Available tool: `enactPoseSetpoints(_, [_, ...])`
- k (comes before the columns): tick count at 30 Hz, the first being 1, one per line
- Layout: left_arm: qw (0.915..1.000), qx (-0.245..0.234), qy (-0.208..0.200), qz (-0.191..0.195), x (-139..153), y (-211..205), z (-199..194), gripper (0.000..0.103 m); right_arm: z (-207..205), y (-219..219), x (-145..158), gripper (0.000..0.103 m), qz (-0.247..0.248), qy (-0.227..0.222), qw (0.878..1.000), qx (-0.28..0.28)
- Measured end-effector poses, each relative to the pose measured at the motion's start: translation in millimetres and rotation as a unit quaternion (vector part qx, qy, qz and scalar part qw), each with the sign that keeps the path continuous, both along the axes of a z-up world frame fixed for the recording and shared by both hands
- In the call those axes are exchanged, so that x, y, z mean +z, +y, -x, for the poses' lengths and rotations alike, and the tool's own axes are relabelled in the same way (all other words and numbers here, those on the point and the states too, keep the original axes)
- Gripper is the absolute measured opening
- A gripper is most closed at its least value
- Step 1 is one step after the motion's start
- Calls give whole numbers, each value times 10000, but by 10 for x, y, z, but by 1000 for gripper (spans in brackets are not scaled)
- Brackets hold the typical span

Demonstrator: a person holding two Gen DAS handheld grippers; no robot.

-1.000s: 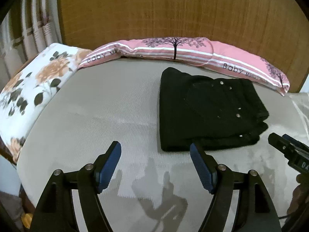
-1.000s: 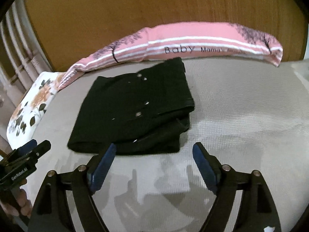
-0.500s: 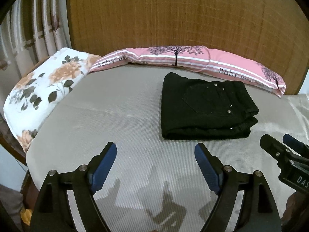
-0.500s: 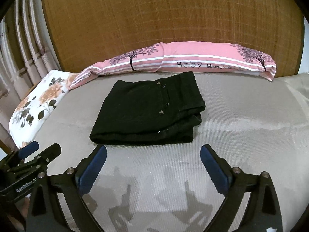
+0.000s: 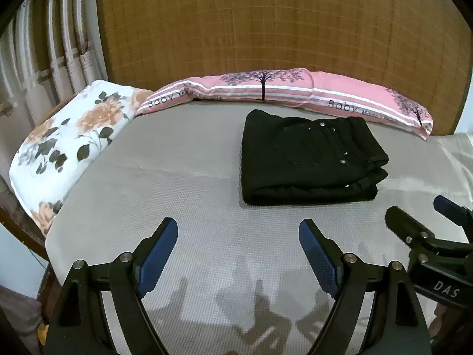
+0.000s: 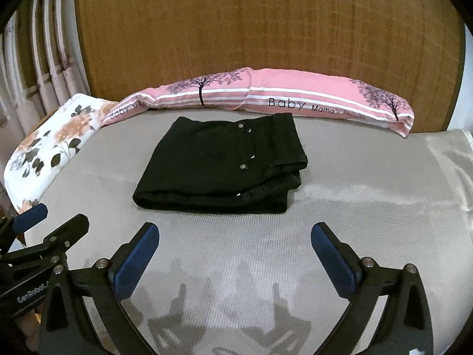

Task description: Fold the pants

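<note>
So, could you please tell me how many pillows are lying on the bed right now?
2: a long pink pillow along the headboard behind the folded black pants, and a white floral pillow at the bed's far left corner. Others may lie out of view.

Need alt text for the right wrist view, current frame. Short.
Black pants lie folded into a compact rectangle on a grey mat, untouched. The right gripper stands open and empty in front of them, its jaws having just been opening; the left gripper shows at the left edge. Behind the pants lie a pink pillow and a floral pillow, against a woven headboard.
</note>
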State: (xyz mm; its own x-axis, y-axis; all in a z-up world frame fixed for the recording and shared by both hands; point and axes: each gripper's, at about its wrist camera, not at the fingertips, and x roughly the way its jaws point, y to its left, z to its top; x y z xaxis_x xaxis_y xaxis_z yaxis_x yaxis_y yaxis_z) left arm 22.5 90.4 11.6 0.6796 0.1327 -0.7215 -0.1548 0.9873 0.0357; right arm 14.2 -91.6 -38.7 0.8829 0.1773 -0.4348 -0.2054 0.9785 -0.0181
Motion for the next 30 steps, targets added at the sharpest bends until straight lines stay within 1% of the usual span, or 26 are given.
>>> enactPoseSetpoints(8, [10000, 31, 18, -28, -17, -1, 20, 84, 16, 2, -30, 102, 52, 44, 10000, -61])
enactPoseSetpoints(15, [9999, 16, 39, -122, -30, -24, 43, 84, 31, 10, -18, 102, 111, -17, 9999, -123])
enactPoseSetpoints(30, [9999, 10, 137, -97, -88, -15, 47, 84, -11, 34, -44, 102, 210, 97, 9997, -91])
